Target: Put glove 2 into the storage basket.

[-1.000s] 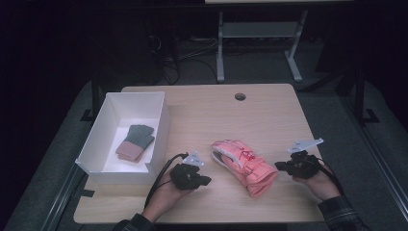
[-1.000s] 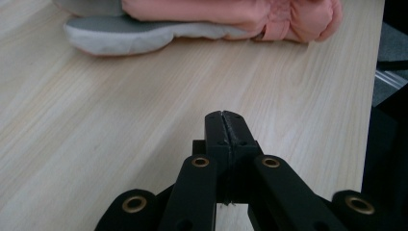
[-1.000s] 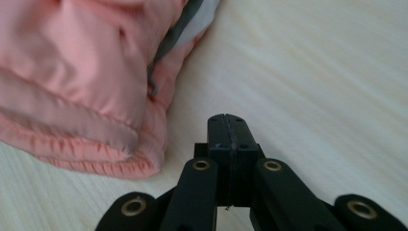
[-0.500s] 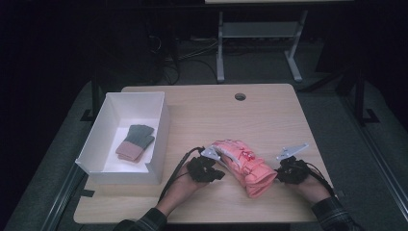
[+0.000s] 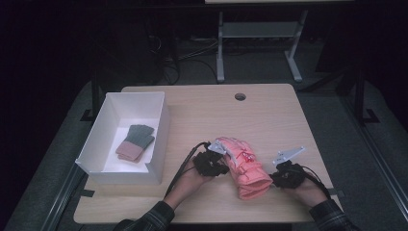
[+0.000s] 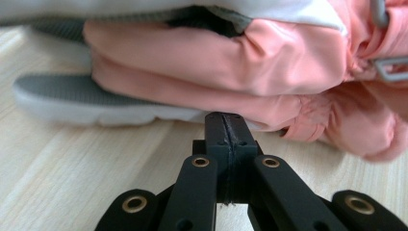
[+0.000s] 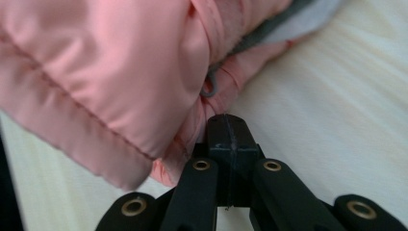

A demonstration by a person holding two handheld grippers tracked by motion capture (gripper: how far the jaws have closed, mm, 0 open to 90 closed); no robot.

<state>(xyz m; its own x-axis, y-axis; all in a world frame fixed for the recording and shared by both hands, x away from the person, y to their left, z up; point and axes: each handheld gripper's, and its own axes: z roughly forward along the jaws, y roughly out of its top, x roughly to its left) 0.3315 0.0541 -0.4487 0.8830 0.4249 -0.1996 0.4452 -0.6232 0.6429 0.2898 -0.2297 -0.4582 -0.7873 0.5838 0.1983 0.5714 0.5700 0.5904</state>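
table lit, surroundings dark | gripper views bright, close-ups soft

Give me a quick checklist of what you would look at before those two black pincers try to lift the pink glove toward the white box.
1. Left gripper at the pink glove: ok, its tip touches the glove's edge.
2. Left jaws actually pinching fabric: cannot tell; they stand pressed together and no cloth shows between them.
3. Right gripper at the glove's cuff end: ok, tip against the fabric.
4. Right jaws pinching fabric: cannot tell, same reason.
5. White box has room: ok, a small knit glove lies inside with bare floor around it.
6. Table between glove and box free of obstacles: ok.
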